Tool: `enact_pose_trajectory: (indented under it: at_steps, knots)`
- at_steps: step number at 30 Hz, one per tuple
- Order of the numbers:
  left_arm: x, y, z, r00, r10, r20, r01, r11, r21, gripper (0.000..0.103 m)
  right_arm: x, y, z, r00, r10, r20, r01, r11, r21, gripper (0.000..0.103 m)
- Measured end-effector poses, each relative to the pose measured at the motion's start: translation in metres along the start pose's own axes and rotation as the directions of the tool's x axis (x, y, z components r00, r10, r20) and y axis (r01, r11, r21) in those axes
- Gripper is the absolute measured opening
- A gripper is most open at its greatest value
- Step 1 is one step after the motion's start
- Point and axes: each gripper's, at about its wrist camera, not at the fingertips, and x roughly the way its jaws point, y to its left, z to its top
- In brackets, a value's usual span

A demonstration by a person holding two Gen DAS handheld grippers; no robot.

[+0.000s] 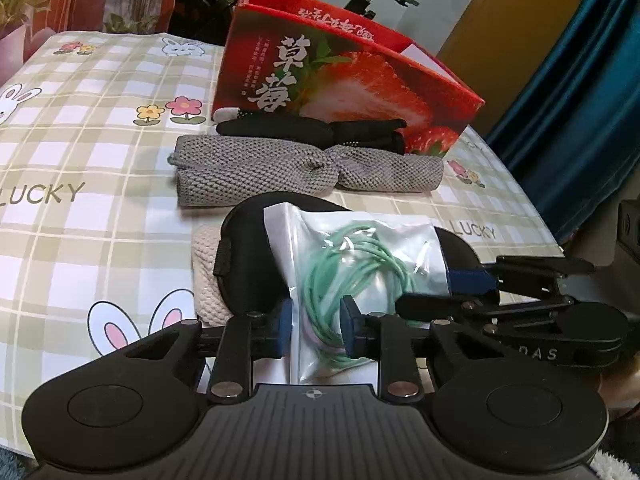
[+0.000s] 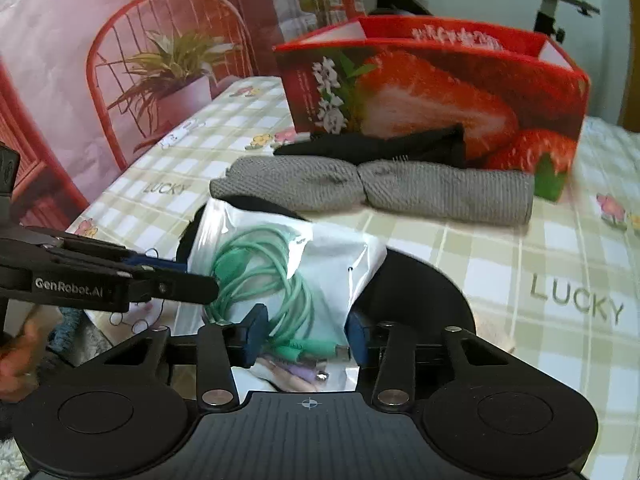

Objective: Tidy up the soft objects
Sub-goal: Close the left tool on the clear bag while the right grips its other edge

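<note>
A clear plastic bag (image 1: 360, 248) (image 2: 288, 256) with a coiled green cable lies on a black padded eye mask (image 1: 252, 264) (image 2: 420, 292) at the table's near edge. My left gripper (image 1: 317, 328) (image 2: 198, 278) is shut on the bag's near part, its blue pads pressing both sides. My right gripper (image 2: 307, 334) (image 1: 430, 292) is shut on the bag's other near edge. A beige knit cloth (image 1: 206, 276) (image 2: 496, 336) pokes out from under the mask. Farther back lie a grey knit cloth (image 1: 280, 172) (image 2: 440, 192) and black fabric pieces (image 1: 280, 128) (image 2: 360, 144).
An open red strawberry box (image 1: 360, 80) (image 2: 440, 92) stands behind the cloths on the checked tablecloth (image 1: 100, 140) (image 2: 560, 248). A blue curtain (image 1: 580, 100) hangs right of the table. An exercise bike stands behind. A hand (image 2: 16, 360) holds the left gripper.
</note>
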Motion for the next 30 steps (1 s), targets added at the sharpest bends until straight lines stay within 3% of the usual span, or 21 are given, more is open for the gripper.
enact_pose_trajectory:
  at_steps: [3,7,20,25,27,30]
  knots:
    - [-0.001,0.002,0.003,1.0,-0.002,0.009,0.002,1.0,-0.008,0.025,-0.003,0.002,0.006,1.0,0.001,0.019,-0.001,1.0,-0.021,0.031]
    - [-0.007,0.004,0.009,1.0,-0.008,0.024,0.008,1.0,-0.003,0.014,-0.01,0.001,0.014,0.999,-0.002,0.05,0.004,0.999,-0.038,0.027]
    - [-0.019,-0.005,0.025,0.995,-0.03,0.095,0.027,0.999,0.036,0.014,-0.024,-0.004,0.038,0.993,0.007,0.121,0.0,0.998,-0.06,0.02]
    - [-0.021,-0.018,0.036,0.992,-0.064,0.11,0.052,0.993,0.109,0.01,-0.026,-0.002,0.046,0.991,0.027,0.132,-0.016,0.996,-0.083,0.015]
    - [-0.018,-0.024,0.038,0.994,-0.038,0.103,0.024,0.99,0.142,0.01,-0.024,0.0,0.046,0.991,0.025,0.128,-0.013,0.995,-0.095,0.015]
    - [-0.013,-0.02,0.035,0.996,-0.023,0.083,0.013,0.993,0.119,0.01,-0.02,-0.001,0.042,0.993,0.02,0.114,-0.011,0.996,-0.085,0.015]
